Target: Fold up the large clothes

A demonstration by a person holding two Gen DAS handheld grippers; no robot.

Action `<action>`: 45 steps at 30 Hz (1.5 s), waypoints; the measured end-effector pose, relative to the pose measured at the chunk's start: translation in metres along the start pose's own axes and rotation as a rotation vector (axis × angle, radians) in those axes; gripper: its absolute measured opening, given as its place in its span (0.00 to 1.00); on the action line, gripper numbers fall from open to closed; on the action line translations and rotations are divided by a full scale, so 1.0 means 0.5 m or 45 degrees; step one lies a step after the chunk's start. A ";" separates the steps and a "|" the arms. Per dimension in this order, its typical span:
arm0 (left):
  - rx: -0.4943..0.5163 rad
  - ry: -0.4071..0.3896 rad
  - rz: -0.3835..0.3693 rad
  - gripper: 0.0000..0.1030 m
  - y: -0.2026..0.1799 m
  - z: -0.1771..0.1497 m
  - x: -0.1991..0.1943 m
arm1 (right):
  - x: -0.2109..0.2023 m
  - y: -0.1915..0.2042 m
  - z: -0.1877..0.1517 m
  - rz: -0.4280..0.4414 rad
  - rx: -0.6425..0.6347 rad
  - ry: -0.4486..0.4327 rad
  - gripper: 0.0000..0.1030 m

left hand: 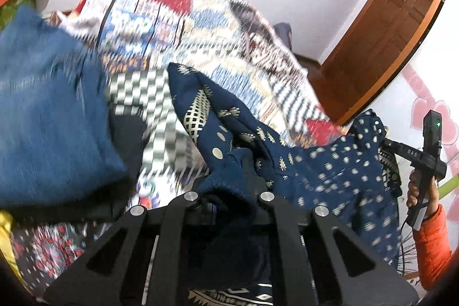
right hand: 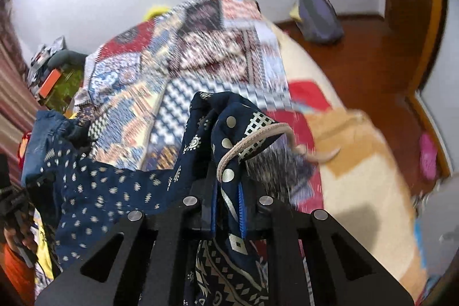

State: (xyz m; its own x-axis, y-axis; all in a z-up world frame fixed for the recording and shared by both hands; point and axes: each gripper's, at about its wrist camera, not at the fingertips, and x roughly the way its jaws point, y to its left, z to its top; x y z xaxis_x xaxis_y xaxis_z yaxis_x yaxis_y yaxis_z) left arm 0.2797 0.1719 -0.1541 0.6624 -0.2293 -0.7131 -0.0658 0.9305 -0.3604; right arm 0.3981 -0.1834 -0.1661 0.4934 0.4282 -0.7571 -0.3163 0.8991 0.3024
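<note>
A navy garment [left hand: 330, 176] printed with cream motifs hangs stretched between both grippers above the bed. My left gripper [left hand: 243, 162] is shut on one bunched corner of it, and the cloth wraps over the fingers. The same navy garment [right hand: 114, 191] spreads to the left in the right wrist view. There my right gripper [right hand: 226, 171] is shut on another corner, where a beige drawstring [right hand: 258, 136] loops out and dangles right. The right gripper's body and the hand holding it [left hand: 416, 191] show at the far right of the left wrist view.
A patchwork bedspread [right hand: 200, 53] covers the bed below. A blue denim piece [left hand: 48, 105] lies at the left beside a checked cloth [left hand: 160, 116]. A wooden door [left hand: 387, 27] and wooden floor [right hand: 358, 62] lie to the right. A tan garment [right hand: 358, 151] lies on the bed's right side.
</note>
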 end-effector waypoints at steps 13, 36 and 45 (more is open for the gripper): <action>0.105 -0.088 0.169 0.10 -0.016 0.190 0.096 | 0.077 0.027 0.166 -0.097 -0.054 -0.123 0.09; 0.176 0.001 0.407 0.41 -0.003 0.166 0.107 | 0.043 0.020 0.156 -0.318 -0.135 -0.196 0.78; 0.285 -0.145 0.387 0.71 -0.093 0.103 -0.087 | -0.123 0.101 0.103 -0.311 -0.278 -0.263 0.82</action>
State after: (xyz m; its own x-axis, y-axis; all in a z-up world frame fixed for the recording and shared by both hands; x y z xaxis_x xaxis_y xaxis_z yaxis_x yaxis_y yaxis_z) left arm 0.2924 0.1534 -0.0756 0.7171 0.0876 -0.6915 -0.1156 0.9933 0.0059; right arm 0.3933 -0.1600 -0.0745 0.7214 0.2333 -0.6520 -0.3236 0.9460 -0.0196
